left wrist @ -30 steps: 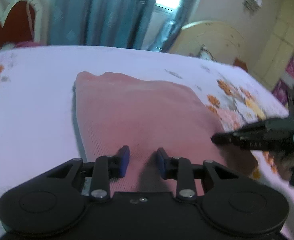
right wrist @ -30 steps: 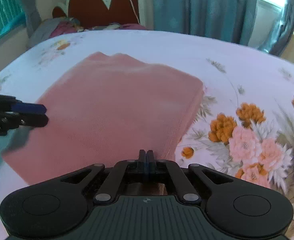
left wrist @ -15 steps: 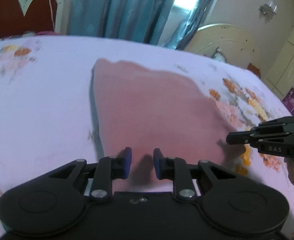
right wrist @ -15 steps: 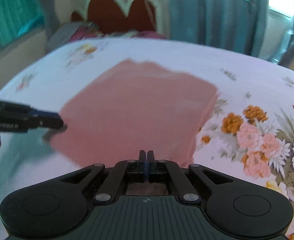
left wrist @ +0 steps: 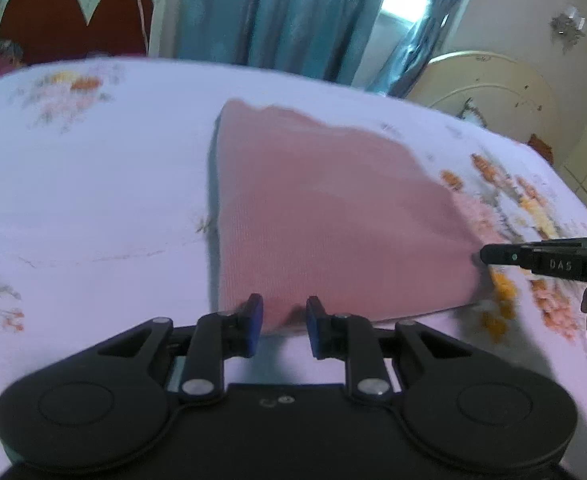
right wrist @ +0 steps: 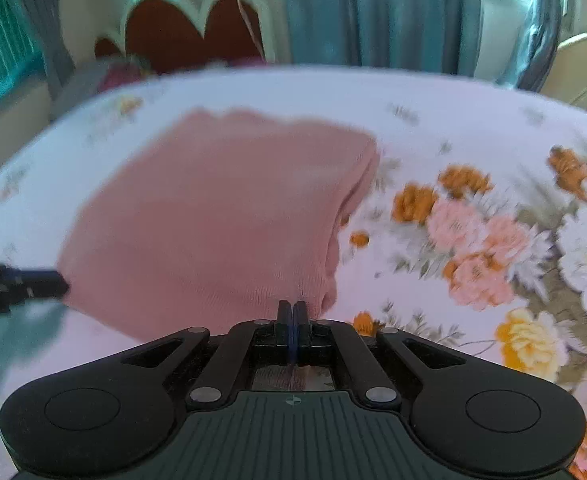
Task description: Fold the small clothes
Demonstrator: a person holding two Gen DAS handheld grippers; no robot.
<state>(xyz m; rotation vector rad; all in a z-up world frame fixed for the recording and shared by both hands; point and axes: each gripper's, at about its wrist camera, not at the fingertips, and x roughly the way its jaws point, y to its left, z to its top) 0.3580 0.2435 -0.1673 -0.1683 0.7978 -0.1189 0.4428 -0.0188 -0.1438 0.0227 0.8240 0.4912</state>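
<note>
Pink ribbed knit garment (left wrist: 333, 216) folded rectangular; left claw (left wrist: 280, 322) parted; right claw (right wrist: 292, 314) pinched closed, grip unclear

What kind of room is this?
Most likely a bedroom: a bed with a flowered sheet, a scalloped headboard and blue curtains behind. A folded pink cloth lies on it.

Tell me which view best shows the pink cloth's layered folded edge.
The right wrist view: the pink cloth shows its stacked layers along the right side there. The left wrist view shows its flat top, with that edge blurred.
</note>
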